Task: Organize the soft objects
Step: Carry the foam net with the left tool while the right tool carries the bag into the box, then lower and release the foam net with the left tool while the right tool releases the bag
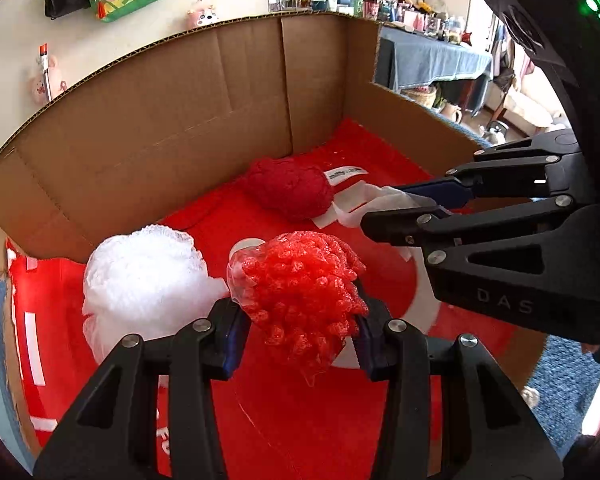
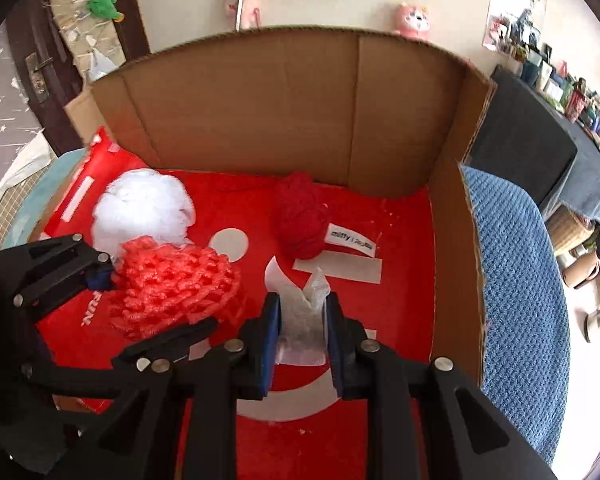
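The left tongs (image 1: 300, 332) are clamped on a red foam net (image 1: 304, 288) above the red floor of the cardboard box (image 1: 160, 128). The right tongs (image 2: 303, 334) pinch a white tissue-like scrap (image 2: 306, 312), probably paper. A white mesh ball (image 1: 140, 284) and dark red yarn ball (image 1: 290, 188) lie near the box's back wall.

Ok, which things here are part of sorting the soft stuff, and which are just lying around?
Job:
red foam net, in left gripper
white fabric scrap, in right gripper
white mesh puff
dark red yarn ball
cardboard box

Lying about:
wall plush toys
blue blanket
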A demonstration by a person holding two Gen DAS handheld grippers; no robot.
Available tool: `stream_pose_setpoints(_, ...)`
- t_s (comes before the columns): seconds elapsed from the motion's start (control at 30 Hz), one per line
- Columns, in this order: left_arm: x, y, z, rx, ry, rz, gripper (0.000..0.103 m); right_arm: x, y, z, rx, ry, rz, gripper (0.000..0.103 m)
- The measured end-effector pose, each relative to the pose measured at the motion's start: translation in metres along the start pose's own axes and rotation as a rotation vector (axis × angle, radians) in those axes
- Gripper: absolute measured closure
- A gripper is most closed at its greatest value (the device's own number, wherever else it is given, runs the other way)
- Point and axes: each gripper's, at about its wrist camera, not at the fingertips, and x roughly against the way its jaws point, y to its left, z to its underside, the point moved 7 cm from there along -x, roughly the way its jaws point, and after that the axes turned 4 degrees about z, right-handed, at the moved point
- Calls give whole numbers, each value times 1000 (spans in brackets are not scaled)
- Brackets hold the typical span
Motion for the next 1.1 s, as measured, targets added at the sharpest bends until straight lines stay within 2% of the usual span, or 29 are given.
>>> stream_pose_setpoints(0.07,-5,0,1,3,17,-7,61,-6,-4,-1,-8,13,9,79)
stream_pose_setpoints(0.23,-8,1,-4,54,35,30,61,-15,-7,-1,-18,41,15,79)
stream_pose_setpoints(0.47,-18,-5,-10,37,84,-6,60,-28,-8,-8,-53,80,10,79)
stream_pose_setpoints(1.1,-32,-9,-15,3,107,-30,55,-43,4,-11,-30,105,40,77)
